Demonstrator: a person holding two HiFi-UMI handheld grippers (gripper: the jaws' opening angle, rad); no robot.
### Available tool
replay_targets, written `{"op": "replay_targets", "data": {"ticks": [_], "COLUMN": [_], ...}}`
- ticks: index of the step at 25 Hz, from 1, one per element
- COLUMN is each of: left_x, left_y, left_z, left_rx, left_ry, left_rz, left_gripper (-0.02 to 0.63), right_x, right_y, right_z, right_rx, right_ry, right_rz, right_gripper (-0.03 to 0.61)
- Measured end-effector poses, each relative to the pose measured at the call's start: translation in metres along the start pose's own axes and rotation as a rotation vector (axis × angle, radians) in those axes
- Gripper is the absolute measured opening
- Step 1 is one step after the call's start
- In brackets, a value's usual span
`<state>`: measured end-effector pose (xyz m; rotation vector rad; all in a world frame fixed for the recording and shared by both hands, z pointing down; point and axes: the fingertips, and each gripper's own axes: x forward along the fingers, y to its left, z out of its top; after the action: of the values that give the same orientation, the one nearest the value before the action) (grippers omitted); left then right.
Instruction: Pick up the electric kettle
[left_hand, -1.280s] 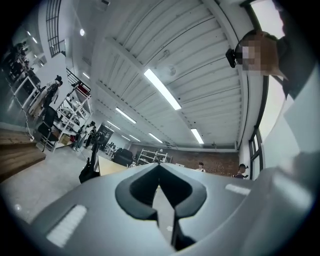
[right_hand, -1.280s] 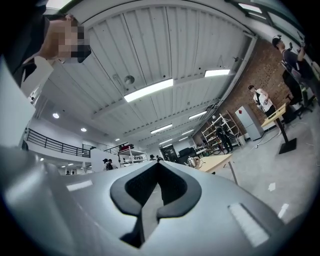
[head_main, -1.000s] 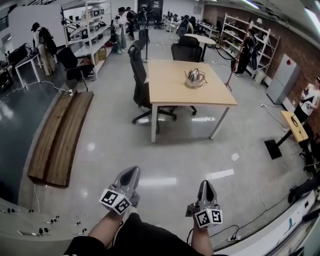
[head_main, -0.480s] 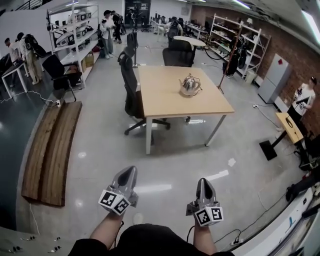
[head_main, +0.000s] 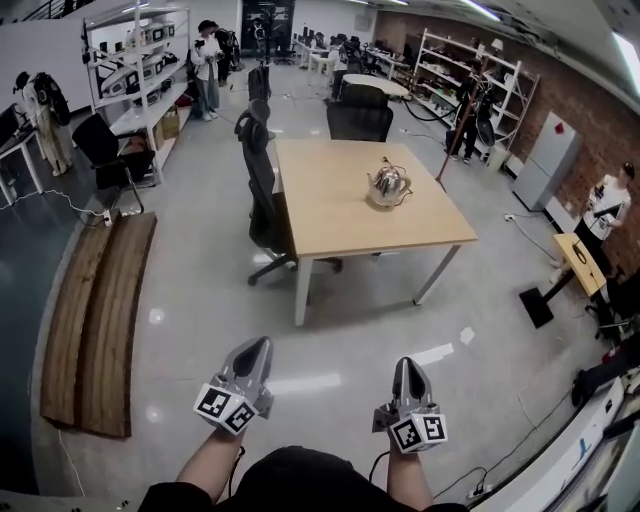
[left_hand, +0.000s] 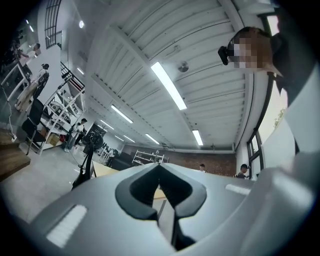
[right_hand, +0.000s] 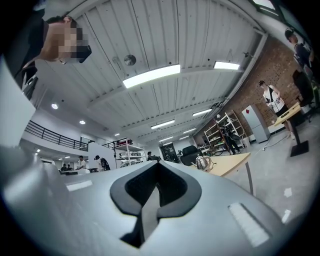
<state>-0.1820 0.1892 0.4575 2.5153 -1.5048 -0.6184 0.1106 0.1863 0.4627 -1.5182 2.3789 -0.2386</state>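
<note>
Toward one o'clock, on the wooden table (head_main: 330, 215): electric kettle (head_main: 388, 185), upright. Down at seven and five o'clock, well apart from it: left gripper (head_main: 256, 348) and right gripper (head_main: 410, 367), each pressed together, pinching nothing.

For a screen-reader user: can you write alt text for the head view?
A metal kettle stands on a wooden table across a workshop floor, far beyond the left tool and right tool, both shut and empty, in the foreground. A black chair stands at the table's left.
</note>
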Motion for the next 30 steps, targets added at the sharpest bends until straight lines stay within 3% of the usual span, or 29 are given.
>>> {"op": "replay_targets", "data": {"ticks": [8, 15, 30], "left_x": [0.017, 0.056, 0.184], "left_y": [0.018, 0.038, 0.043], "left_z": [-0.009, -0.018, -0.019], "left_rx": [-0.022, -0.012, 0.041], "left_ry": [0.033, 0.041, 0.027], "left_rz": [-0.021, 0.006, -0.042], "left_gripper": [-0.002, -0.002, -0.002], "right_x": [0.012, 0.044, 0.125], "right_y": [-0.008, -0.042, -0.12], "right_z": [-0.014, -0.02, 0.023], "right_rx": [0.032, 0.035, 0.025], "right_ry": [0.029, 0.033, -0.058], "right_rz": [-0.05, -0.068, -0.081], "right_gripper": [0.002, 0.002, 0.002]}}
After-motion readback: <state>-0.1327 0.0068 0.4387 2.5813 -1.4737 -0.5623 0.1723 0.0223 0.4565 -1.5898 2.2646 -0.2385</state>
